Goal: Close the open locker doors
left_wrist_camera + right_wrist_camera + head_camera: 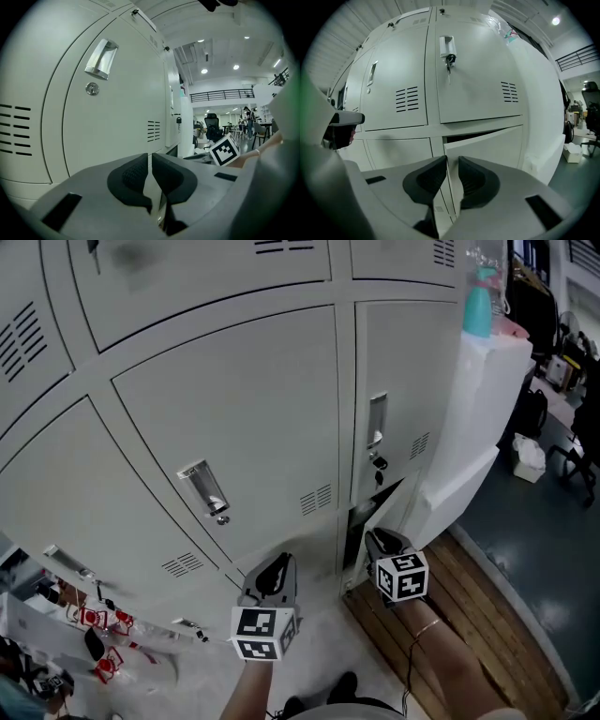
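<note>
Head view: both claws are low before the lockers; left claw faces a closed door; right claw sits at the free edge of the ajar door, which is in the bottom row, rightmost column.

Left gripper view: we note the left claw spread only a slit, nothing in it.

Right gripper view: right claw is spread partway; the ajar door's edge stands in the gap; we see no pad pressing on it.
</note>
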